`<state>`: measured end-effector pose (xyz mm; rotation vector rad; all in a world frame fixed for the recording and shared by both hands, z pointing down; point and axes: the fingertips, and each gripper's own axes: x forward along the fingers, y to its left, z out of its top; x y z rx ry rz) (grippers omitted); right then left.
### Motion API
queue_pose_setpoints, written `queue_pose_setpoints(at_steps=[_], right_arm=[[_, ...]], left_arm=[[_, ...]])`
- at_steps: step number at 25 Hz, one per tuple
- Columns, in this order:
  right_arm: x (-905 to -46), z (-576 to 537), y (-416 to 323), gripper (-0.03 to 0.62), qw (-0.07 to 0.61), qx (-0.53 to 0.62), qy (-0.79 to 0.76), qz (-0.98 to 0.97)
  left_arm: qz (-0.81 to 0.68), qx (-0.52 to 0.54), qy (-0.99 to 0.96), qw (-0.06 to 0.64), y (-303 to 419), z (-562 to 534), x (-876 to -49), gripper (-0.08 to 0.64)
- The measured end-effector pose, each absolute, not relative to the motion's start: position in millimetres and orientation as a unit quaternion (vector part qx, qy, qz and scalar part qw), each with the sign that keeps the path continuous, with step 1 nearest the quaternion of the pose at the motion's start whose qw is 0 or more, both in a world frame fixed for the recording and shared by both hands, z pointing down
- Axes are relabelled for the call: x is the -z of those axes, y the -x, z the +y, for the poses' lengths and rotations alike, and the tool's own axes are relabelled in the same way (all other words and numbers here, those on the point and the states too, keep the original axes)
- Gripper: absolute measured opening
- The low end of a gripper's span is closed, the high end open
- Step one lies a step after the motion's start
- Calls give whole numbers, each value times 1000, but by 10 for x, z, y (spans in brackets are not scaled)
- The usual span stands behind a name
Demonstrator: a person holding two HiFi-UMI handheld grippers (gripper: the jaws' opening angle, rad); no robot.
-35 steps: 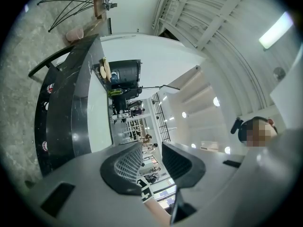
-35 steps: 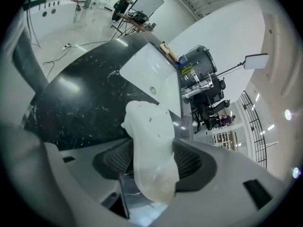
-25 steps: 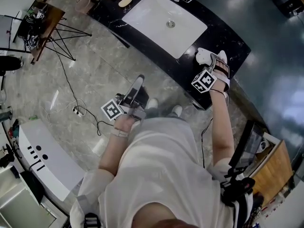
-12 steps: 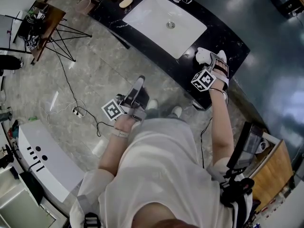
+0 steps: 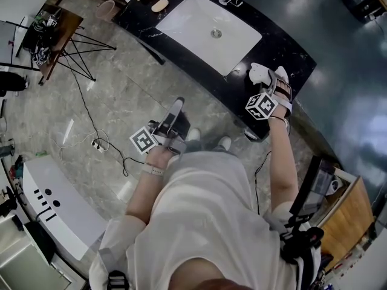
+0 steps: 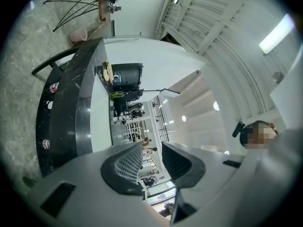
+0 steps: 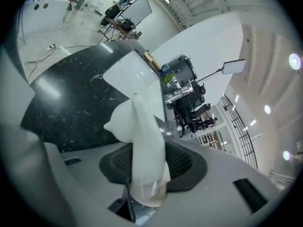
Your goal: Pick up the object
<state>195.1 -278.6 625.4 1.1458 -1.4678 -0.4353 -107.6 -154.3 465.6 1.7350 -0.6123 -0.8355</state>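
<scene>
1. White and soft-looking, the white object stands between the pads of the right claw, whose jaws are closing on it; both dark ribbed pads already touch its sides, and it looks pinched narrow where they meet it
2. It sits over the black stone table, at the end beyond the sink and close to the edge nearest the person
3. What kind of thing it is I cannot tell: a pale, smooth, lumpy form with a glossier lower end
4. Idle, the left claw has its jaws a little apart with nothing between them; it is held off the table, over the floor, and takes no part
5. Progress, as I judge it: the reach is done and the grasp is nearly set, so the task looks past its midpoint
6. Left to do: finish the squeeze, then raise the white object clear of the table; no view shows plainly whether its underside rests on the stone or hangs above it
7. One caution: a thing this yielding may buckle or slide between the pads, so the lift probably wants a firm hold first and a slow, straight rise
</scene>
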Motion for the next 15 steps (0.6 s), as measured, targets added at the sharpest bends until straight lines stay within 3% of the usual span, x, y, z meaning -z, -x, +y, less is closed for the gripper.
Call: queue_pose_setpoints(at_steps=[8,15], right_arm=[[-6062,-2779,-1857,147,519,155,-521,-659],[-5768,-2808,-1828,147,389,47,-576,-717]], left_arm=[[-252,349,-729,532,1026,-1574,-4681,115],[-249,348,-730,533,1007,-1598,-4677,115]])
